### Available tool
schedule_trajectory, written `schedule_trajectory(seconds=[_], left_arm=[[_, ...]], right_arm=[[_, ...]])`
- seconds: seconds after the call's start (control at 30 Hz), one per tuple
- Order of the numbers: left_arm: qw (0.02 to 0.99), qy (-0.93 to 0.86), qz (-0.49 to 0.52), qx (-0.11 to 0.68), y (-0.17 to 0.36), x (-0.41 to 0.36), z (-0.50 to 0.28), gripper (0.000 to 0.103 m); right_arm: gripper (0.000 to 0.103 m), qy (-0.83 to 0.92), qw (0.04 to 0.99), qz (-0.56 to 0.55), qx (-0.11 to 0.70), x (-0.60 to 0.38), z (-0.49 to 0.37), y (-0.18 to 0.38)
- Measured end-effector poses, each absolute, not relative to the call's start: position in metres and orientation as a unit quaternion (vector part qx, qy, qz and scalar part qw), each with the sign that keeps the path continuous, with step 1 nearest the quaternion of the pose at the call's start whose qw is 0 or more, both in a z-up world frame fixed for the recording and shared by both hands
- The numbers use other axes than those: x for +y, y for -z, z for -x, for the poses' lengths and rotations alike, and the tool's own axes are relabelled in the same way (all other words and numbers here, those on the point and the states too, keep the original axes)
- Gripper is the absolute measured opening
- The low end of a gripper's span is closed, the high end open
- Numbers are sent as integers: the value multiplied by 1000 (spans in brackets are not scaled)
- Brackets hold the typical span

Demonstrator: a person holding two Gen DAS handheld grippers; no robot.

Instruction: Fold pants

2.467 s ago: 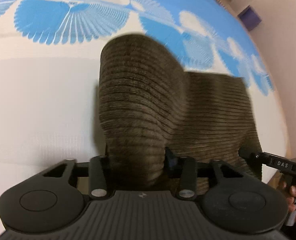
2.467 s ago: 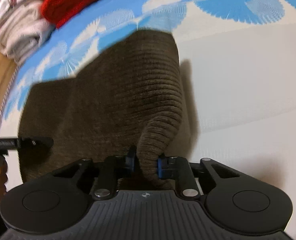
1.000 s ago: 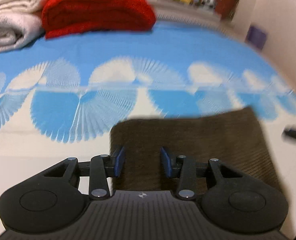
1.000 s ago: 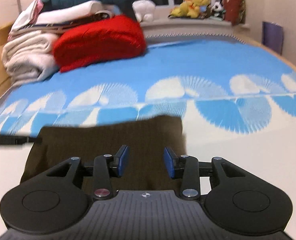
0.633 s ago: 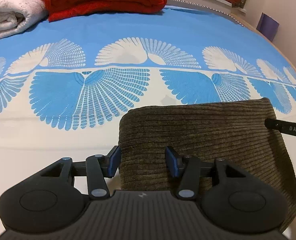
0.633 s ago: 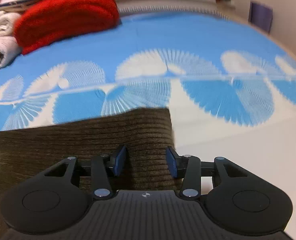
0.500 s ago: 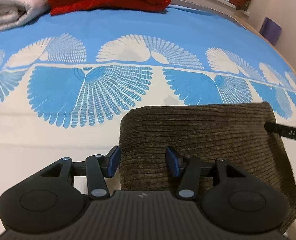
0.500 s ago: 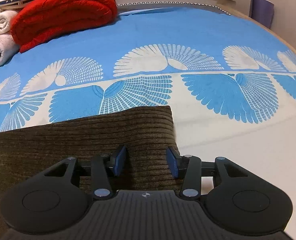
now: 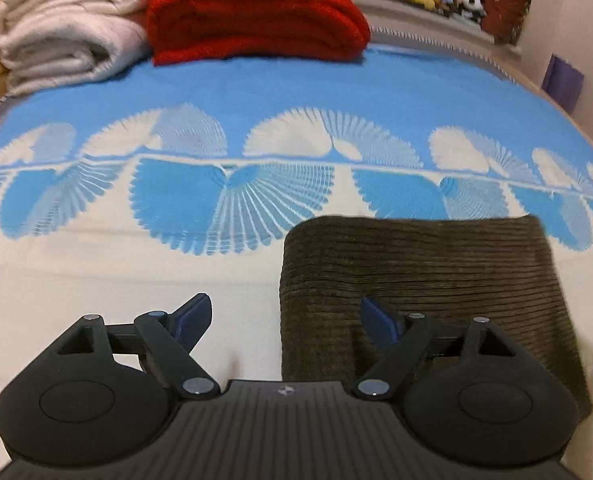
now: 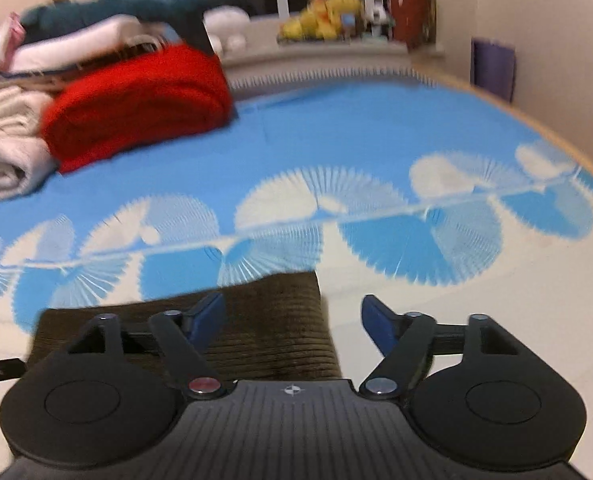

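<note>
folded brown corduroy pants (image 9: 416, 272) are lying flat on the bed (image 9: 96, 288), on the cream part of its blue-and-white fan-patterned cover; the left gripper (image 9: 282, 316) is hovering over the pants' left edge, its fingers (image 9: 192, 314) having just been opening, now spread wide and gripping nothing; the right gripper (image 10: 292, 316) is standing likewise over the pants' right edge, fingers (image 10: 376, 322) just opened wide and holding nothing; a red blanket (image 9: 256, 12) and pale folded blankets (image 9: 64, 24) are lying at the far end of the bed.
</note>
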State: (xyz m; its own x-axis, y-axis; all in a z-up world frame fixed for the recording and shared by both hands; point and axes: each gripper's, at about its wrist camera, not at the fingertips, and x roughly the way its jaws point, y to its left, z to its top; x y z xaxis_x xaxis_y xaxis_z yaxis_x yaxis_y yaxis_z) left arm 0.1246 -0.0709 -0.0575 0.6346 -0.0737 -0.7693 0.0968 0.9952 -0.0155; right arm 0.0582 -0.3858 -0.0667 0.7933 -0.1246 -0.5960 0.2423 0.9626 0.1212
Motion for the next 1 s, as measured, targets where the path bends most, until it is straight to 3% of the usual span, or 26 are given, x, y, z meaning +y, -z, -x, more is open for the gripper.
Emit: schedule_trajectory(seconds=[0.13,0.27,0.43,0.57,0.67,1.0], left_arm=[[918,47,-29,392,26,-71,-81,98],[938,36,-49,341,1,-72,-31,101],[935,62,-33,348,-5,-78,13,102],[930,86,-33,355,28,-81,48,103],[886,83,-22,455,55,-85,39,103],[885,80,-33,458,67,-95,22,103]], right_arm=[[95,80,953,-94,275,-370,-5,36],[102,64,959,-90,261,-356,44,24],[102,61,961,-100,249,-340,81,33],[102,64,955,-82,277,-327,82,50],[102,53,947,-65,309,-321,78,63],[102,55,932,-56,354,-319,69,78]])
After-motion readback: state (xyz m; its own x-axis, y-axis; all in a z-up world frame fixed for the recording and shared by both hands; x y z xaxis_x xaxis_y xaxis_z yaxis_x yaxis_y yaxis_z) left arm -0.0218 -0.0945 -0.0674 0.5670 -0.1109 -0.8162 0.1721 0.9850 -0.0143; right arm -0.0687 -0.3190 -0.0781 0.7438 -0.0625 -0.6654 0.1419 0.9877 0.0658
